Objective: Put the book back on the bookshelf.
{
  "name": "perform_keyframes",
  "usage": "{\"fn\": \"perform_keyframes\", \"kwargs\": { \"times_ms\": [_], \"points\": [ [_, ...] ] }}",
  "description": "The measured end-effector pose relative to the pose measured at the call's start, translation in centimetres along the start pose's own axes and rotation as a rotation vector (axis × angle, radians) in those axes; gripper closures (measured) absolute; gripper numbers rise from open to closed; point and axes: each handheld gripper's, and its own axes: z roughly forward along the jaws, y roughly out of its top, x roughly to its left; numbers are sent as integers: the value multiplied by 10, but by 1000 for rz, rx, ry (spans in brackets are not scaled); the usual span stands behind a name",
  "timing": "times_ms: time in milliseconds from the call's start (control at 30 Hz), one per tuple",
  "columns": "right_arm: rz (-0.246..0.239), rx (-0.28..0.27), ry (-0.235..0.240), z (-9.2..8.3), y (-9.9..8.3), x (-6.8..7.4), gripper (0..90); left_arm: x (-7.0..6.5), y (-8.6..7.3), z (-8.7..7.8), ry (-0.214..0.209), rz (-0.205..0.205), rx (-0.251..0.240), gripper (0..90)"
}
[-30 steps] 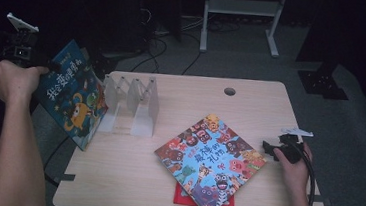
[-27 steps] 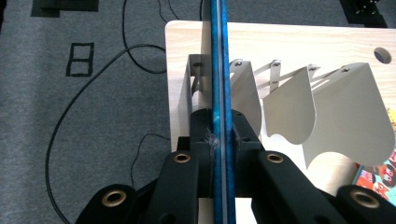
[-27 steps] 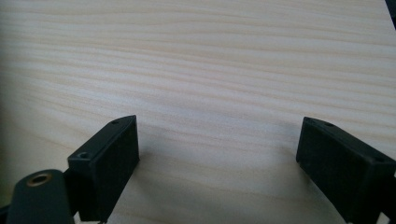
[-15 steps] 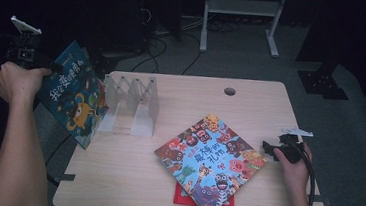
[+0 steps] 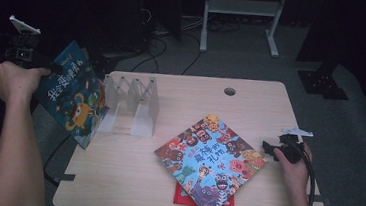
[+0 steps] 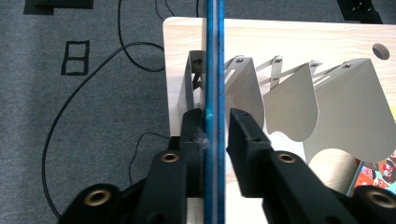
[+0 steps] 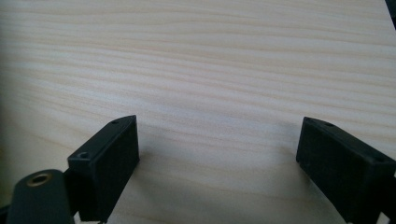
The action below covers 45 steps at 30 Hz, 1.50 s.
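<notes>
Light wood tabletop (image 5: 174, 182) w/ a round cable hole (image 5: 229, 91) near the far edge. Clear divider rack (image 5: 131, 103) stands at the far left. Colorful monster book (image 5: 209, 162) lies flat, turned diamond-wise, right of center toward the near edge, on top of a red book (image 5: 185, 196) poking out underneath. Right claw (image 7: 217, 149) sits open on bare wood by the right edge.

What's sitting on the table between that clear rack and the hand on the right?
In the high view, a colourful picture book lies flat between the clear rack and the right gripper, resting on a red book. The rest is bare table.
</notes>
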Motion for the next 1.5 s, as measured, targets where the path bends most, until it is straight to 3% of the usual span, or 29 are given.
{"fn": "perform_keyframes", "kwargs": {
  "times_ms": [233,633,833,1033,1300,1500],
  "points": [
    [0,0,0,0,0,0,120,-1,3,-8,6,17,-19,686],
    [0,0,0,0,0,0,120,-4,8,-29,22,40,-64,689],
    [0,0,0,0,0,0,120,-5,10,-40,38,55,-92,736],
    [0,0,0,0,0,0,120,-11,9,-53,59,93,-121,888],
    [0,0,0,0,0,0,120,-23,6,-48,30,129,-37,900],
    [0,0,0,0,0,0,120,-32,-3,-44,3,154,-23,900]
  ]
}}
